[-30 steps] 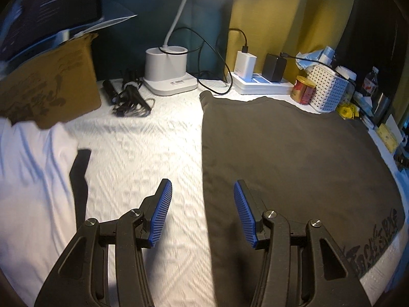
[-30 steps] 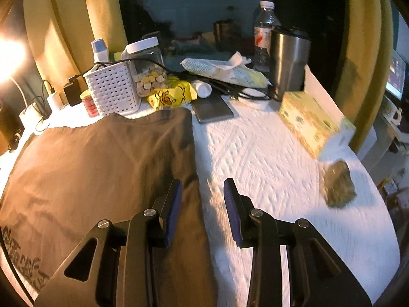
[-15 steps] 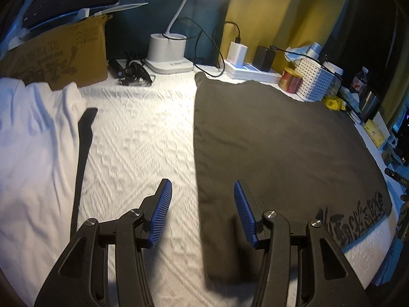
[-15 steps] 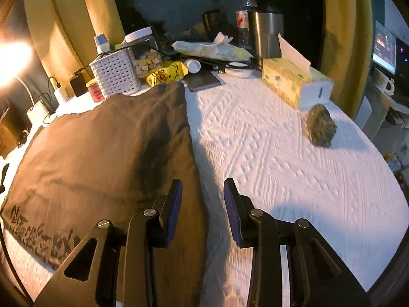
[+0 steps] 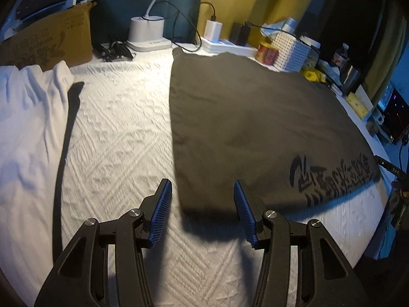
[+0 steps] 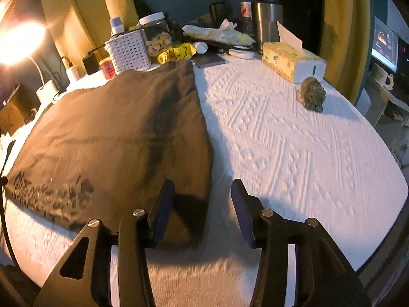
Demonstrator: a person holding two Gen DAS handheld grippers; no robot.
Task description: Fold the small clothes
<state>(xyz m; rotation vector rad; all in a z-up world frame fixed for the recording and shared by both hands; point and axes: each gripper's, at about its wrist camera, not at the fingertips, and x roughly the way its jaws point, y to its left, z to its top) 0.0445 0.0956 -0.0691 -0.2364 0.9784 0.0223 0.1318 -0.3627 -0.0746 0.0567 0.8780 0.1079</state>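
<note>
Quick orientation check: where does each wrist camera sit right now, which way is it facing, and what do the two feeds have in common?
Left wrist: behind the open left gripper, above the near left corner of the dark shirt, facing the lamp base.
Right wrist: behind the open right gripper, above the shirt's near right corner, facing the tissue box.
Shared: the shirt, white basket, white cloth.

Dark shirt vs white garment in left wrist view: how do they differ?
The dark shirt is olive-brown with black lettering near its close edge; the white garment shows no print. The dark shirt lies flat and smoothed, while the white garment is rumpled with visible folds. The dark shirt sits ahead of the open left gripper, the white garment far to its left. Both rest on the white textured cover, and neither is gripped.
</note>
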